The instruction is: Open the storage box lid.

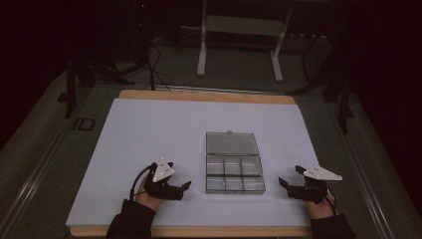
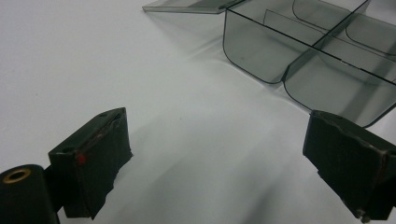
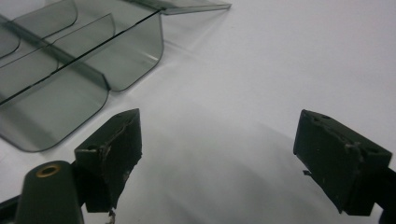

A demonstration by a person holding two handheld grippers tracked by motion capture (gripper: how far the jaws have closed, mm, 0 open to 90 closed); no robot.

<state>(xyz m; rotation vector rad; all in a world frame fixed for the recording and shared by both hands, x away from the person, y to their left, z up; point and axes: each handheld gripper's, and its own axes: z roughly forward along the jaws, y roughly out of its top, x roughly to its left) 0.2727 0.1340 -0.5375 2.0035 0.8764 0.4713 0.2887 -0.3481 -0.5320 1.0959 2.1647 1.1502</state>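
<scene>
A clear smoky plastic compartment box (image 1: 234, 174) lies open on the white sheet (image 1: 149, 129), its lid (image 1: 232, 143) flat behind it. The compartments look empty. My left gripper (image 1: 182, 189) rests on the sheet just left of the box, open, nothing between its jaws. In the left gripper view (image 2: 217, 158) the box (image 2: 308, 60) sits ahead to the right. My right gripper (image 1: 290, 176) rests to the right of the box, open and empty. The right gripper view (image 3: 219, 158) has the box (image 3: 70, 70) ahead to the left.
The white sheet covers a wooden table (image 1: 209, 95). A metal stand (image 1: 239, 30) and cables (image 1: 154, 64) lie on the dark floor beyond the table's far edge. Bare sheet spreads behind and to the left of the box.
</scene>
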